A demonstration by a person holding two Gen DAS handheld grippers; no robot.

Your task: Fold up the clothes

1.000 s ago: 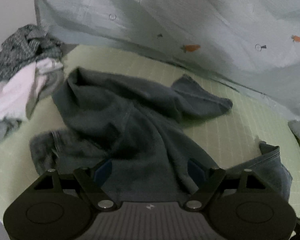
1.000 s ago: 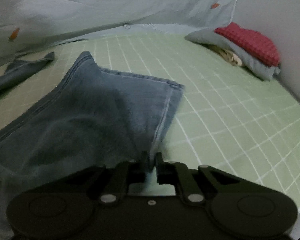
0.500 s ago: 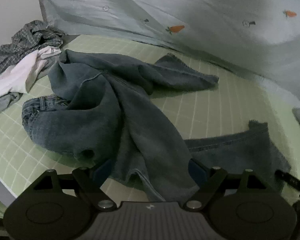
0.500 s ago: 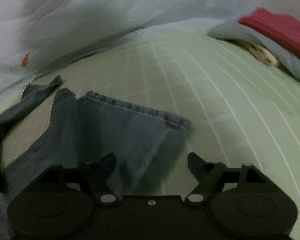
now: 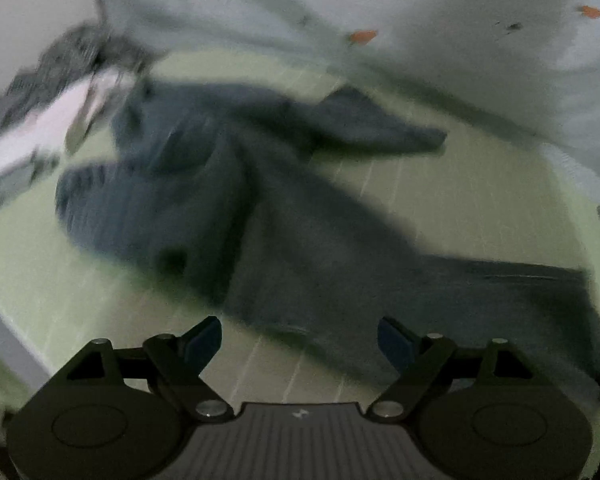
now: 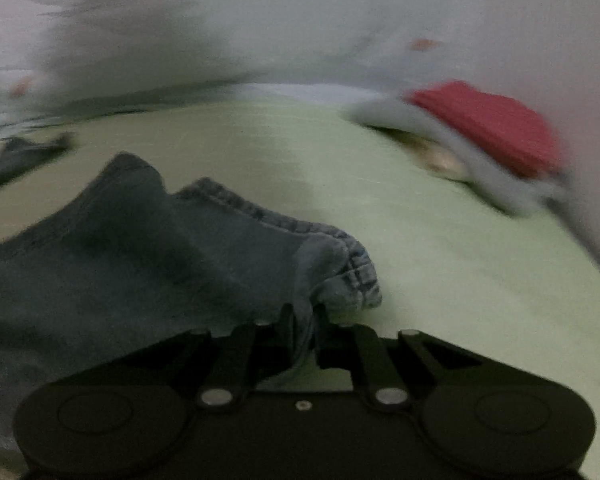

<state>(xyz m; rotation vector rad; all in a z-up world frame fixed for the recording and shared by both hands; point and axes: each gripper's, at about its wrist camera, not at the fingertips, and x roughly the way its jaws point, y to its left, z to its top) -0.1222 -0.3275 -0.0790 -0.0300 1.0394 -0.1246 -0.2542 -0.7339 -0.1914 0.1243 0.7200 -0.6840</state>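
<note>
Right gripper (image 6: 302, 312) has just closed, fingers now clamped on the jeans (image 6: 148, 248) hem at lower centre; left gripper (image 5: 300, 336) fingers apart, empty, so straightening can start.

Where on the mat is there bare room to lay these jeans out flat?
Bare mat lies between the jeans hem and the red-topped stack. A smaller patch sits between the legs and the hanging sheet. The clothes pile crowds the left.
</note>
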